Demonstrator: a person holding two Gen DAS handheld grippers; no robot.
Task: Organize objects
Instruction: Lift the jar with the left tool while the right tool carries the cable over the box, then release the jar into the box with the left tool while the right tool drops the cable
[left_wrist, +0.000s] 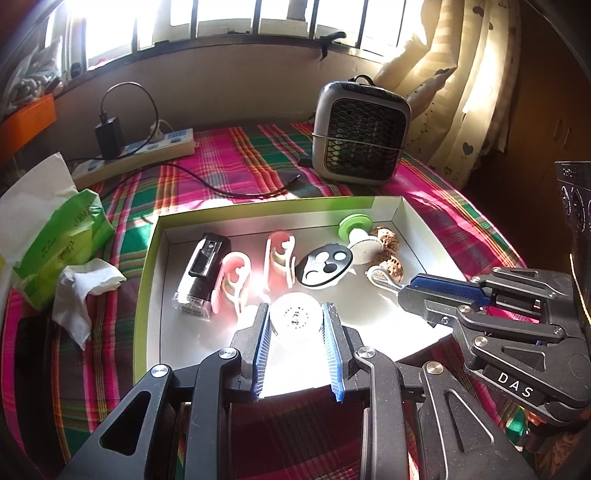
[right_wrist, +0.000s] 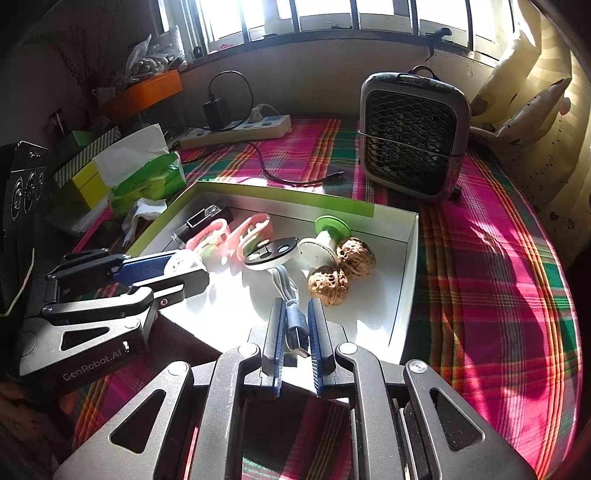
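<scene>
Basically everything placed against the white tray (left_wrist: 413, 225), green-rimmed, lying on plaid cloth (left_wrist: 236, 155).

Left gripper (left_wrist: 295, 328) at tray's near edge, jaws clamped on a round white container (left_wrist: 294, 320), blue pads pressing both sides; container inside tray, strongly lit, label unreadable. Same gripper seen from right wrist view at tray's left near edge (right_wrist: 162, 269).

Right gripper (right_wrist: 295, 332) at tray's near edge, right of the left one, jaws closed on a small grey USB cable (right_wrist: 295, 325); cable loop reaching further into tray. Seen from left wrist view at tray's right near corner (left_wrist: 443, 291).

Inside tray, far-left to right: black-and-clear small device (left_wrist: 201, 277), two pink clips (left_wrist: 255, 273), black oval fob with round buttons (left_wrist: 324, 269), green-and-white spool (left_wrist: 355, 236), two walnuts (right_wrist: 343, 273) touching each other beside the spool.

Left of tray, on cloth: green tissue pack (left_wrist: 62, 240), crumpled tissue (left_wrist: 83, 291) just beside tray wall.

Beyond tray: small grey fan heater (left_wrist: 360, 133) upright, black cable (left_wrist: 221, 184) lying between, white power strip (left_wrist: 147, 151) with black adapter plugged in.
</scene>
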